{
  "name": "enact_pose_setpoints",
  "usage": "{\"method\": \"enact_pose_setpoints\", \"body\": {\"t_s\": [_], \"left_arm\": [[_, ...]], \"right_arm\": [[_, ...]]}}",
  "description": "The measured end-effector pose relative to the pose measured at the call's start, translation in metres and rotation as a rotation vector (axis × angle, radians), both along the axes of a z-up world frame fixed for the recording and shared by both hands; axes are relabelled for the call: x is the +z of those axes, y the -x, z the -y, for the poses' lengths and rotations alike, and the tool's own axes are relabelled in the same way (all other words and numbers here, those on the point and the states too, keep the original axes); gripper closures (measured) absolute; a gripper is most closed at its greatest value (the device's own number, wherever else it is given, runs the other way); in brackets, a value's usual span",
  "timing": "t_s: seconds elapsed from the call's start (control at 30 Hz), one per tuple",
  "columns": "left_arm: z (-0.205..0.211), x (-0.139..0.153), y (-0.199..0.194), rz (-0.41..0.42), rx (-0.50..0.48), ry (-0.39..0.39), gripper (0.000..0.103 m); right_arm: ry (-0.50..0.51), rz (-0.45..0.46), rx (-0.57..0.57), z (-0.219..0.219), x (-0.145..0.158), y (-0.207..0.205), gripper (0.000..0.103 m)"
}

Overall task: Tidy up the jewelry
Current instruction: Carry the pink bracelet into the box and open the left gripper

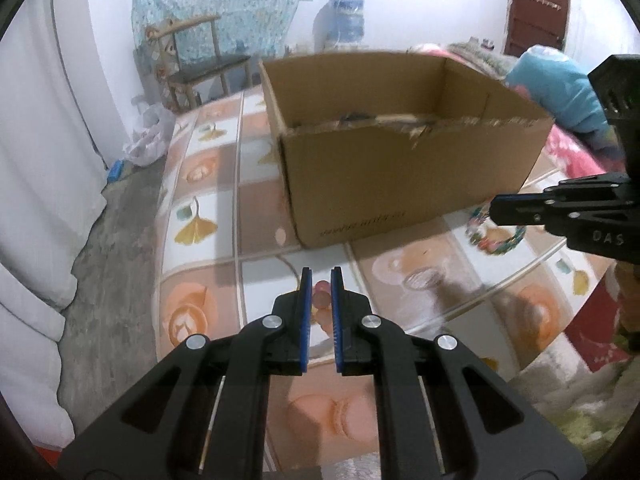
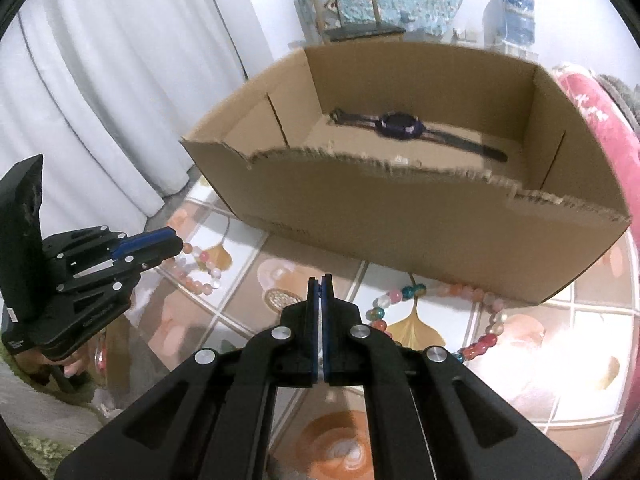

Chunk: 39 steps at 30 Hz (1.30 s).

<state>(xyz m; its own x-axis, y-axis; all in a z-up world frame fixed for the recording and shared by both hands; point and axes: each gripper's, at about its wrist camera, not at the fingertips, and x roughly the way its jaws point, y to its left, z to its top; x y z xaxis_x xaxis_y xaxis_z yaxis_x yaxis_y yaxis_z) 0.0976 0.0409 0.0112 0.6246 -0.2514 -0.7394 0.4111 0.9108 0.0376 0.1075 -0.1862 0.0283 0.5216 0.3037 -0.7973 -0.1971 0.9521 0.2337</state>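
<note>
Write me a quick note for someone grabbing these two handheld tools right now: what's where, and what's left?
Left tool: closing around a pink bead bracelet on the table; whether it grips is unclear.
Right tool: shut, holding nothing.
Done: a watch lies inside the cardboard box.
Left: the pink bracelet, then the colourful bead necklace lying in front of the box on the patterned tablecloth, presumably both into the box.

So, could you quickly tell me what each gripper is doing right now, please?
Left gripper: nearly closed on the pink bead bracelet.
Right gripper: closed, holding nothing.
</note>
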Motion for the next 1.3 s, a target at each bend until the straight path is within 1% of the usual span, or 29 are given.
{"method": "enact_pose_setpoints", "body": {"t_s": [0.07, 0.17, 0.37, 0.4, 0.5, 0.6, 0.7, 0.77, 0.83, 0.87, 0.93, 0.97, 1.0, 1.03, 1.1, 1.2, 1.3], "left_arm": [[0.002, 0.012, 0.004, 0.02, -0.012, 0.03, 0.095], [0.005, 0.03, 0.006, 0.051, -0.041, 0.073, 0.095], [0.014, 0.086, 0.004, 0.133, -0.158, 0.19, 0.095], [0.016, 0.095, 0.001, 0.146, -0.176, 0.207, 0.095], [0.024, 0.121, -0.014, 0.178, -0.221, 0.25, 0.095], [0.033, 0.135, -0.038, 0.18, -0.24, 0.281, 0.095], [0.05, 0.129, -0.065, 0.133, -0.26, 0.277, 0.095], [0.06, 0.121, -0.081, 0.086, -0.278, 0.279, 0.095], [0.075, 0.105, -0.098, 0.021, -0.299, 0.254, 0.095], [0.078, 0.099, -0.103, 0.005, -0.298, 0.242, 0.095], [0.087, 0.079, -0.118, -0.076, -0.309, 0.233, 0.095], [0.089, 0.071, -0.123, -0.106, -0.304, 0.231, 0.095], [0.092, 0.06, -0.131, -0.157, -0.304, 0.234, 0.095], [0.095, 0.054, -0.134, -0.178, -0.304, 0.233, 0.095], [0.099, 0.044, -0.137, -0.203, -0.307, 0.213, 0.095], [0.108, 0.032, -0.142, -0.238, -0.321, 0.176, 0.094], [0.113, 0.021, -0.145, -0.29, -0.315, 0.152, 0.094]], "right_arm": [[-0.003, 0.017, 0.002, -0.004, 0.006, 0.0, 0.101], [-0.006, 0.066, 0.003, -0.005, 0.025, 0.003, 0.101], [-0.046, 0.171, 0.03, -0.001, 0.067, -0.002, 0.102], [-0.049, 0.201, 0.039, 0.002, 0.078, -0.006, 0.102], [-0.05, 0.252, 0.057, 0.009, 0.099, -0.018, 0.101], [-0.063, 0.267, 0.073, 0.02, 0.113, -0.039, 0.101], [-0.083, 0.212, 0.086, 0.032, 0.109, -0.068, 0.101], [-0.098, 0.145, 0.093, 0.04, 0.096, -0.089, 0.101], [-0.111, 0.074, 0.089, 0.048, 0.083, -0.107, 0.101], [-0.11, 0.028, 0.09, 0.051, 0.073, -0.117, 0.101], [-0.091, -0.039, 0.089, 0.053, 0.057, -0.129, 0.101], [-0.084, -0.072, 0.096, 0.053, 0.049, -0.134, 0.101], [-0.077, -0.093, 0.1, 0.052, 0.043, -0.137, 0.101], [-0.059, -0.116, 0.105, 0.051, 0.036, -0.14, 0.101], [-0.027, -0.148, 0.112, 0.048, 0.025, -0.145, 0.101], [-0.011, -0.191, 0.109, 0.047, 0.011, -0.151, 0.101], [0.003, -0.233, 0.096, 0.047, 0.001, -0.154, 0.101]]}}
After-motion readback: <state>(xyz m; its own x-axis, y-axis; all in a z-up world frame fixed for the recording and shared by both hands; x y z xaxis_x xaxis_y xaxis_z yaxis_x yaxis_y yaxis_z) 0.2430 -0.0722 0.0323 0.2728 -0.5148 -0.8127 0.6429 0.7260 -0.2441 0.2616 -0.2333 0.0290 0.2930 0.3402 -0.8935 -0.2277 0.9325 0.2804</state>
